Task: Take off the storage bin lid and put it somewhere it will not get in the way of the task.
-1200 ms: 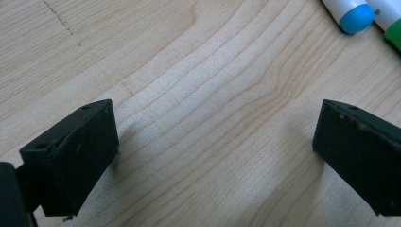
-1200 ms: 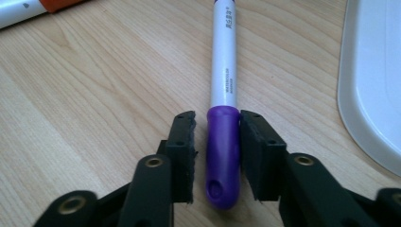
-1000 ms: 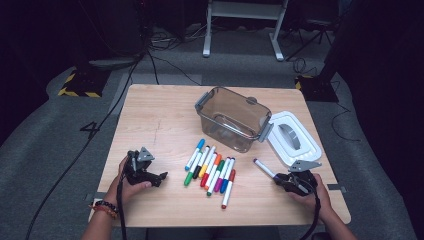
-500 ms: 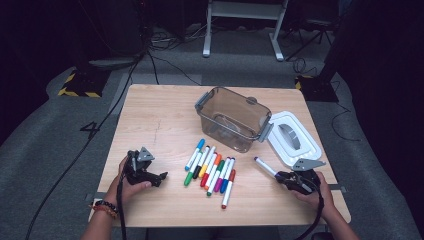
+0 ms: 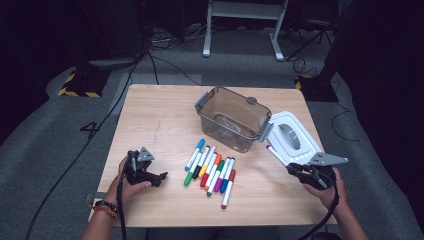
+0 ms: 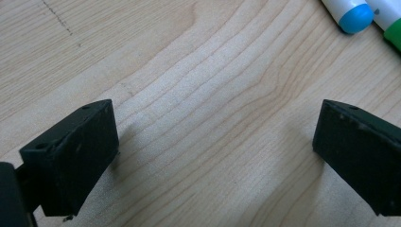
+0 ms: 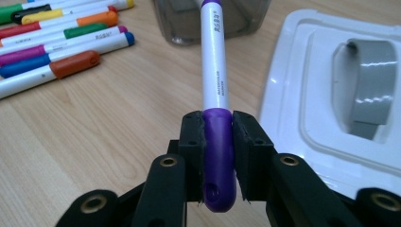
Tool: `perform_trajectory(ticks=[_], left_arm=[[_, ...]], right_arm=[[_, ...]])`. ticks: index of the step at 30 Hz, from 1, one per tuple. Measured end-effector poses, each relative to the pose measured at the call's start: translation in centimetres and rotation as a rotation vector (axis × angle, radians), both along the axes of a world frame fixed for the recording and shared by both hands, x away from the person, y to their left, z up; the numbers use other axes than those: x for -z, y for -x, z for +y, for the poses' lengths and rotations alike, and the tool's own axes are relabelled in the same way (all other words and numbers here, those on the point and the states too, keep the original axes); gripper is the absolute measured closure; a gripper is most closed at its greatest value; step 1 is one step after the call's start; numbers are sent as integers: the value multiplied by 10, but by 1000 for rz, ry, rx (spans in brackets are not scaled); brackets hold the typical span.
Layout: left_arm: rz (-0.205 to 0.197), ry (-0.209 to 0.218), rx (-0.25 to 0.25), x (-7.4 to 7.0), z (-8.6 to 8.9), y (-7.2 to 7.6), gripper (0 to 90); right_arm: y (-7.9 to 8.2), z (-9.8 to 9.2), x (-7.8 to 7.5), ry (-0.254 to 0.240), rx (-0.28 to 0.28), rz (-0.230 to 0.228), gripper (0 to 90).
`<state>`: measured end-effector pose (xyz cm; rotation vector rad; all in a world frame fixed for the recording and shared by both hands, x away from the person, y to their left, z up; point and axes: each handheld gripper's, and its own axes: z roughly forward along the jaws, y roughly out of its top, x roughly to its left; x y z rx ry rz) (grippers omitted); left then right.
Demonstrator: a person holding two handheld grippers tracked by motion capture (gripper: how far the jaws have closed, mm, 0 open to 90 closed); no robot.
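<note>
Right gripper: the black two-jaw right gripper (image 5: 298,171) sat at the table's 4 o'clock corner, in a hand that came in from the near edge; its jaws were pinched on the purple cap of a marker, as the right gripper view (image 7: 217,156) showed.
Held marker: the white-barrelled marker with a purple cap (image 7: 213,66) pointed away from the jaws toward 11 o'clock, its far tip (image 5: 269,148) close to the near edge of the lid and the bin's near right corner.
Left gripper: the black two-jaw left gripper (image 5: 159,178) rested low at the table's 8 o'clock, aimed toward 3 o'clock; its jaws stood spread wide over bare wood (image 6: 215,137), with nothing between them.
Loose markers: a row of white felt markers with coloured caps (image 5: 212,171) lay side by side at the table's centre near edge, at 3 o'clock of the left gripper and well apart from it; a blue cap (image 6: 355,18) and a green one showed at the left gripper view's 1 o'clock.
Lid: the white plastic lid with a grey handle (image 5: 292,137) lay flat at 12 o'clock of the right gripper, touching the bin's right end.
Bin: the clear smoky plastic bin with grey end latches (image 5: 232,120) stood upright beyond the markers, at 12 o'clock of them.
Table: the light wooden table (image 5: 160,115) carried all of it.
</note>
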<state>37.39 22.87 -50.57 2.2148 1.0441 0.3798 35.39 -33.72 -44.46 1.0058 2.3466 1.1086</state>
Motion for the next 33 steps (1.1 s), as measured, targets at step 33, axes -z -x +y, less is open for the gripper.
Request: perform_trajectory(ticks=[33], left_arm=[[0, 0, 0, 0, 0, 0, 13]], right_arm=[[-62, 34, -103, -18, -92, -165, 754]])
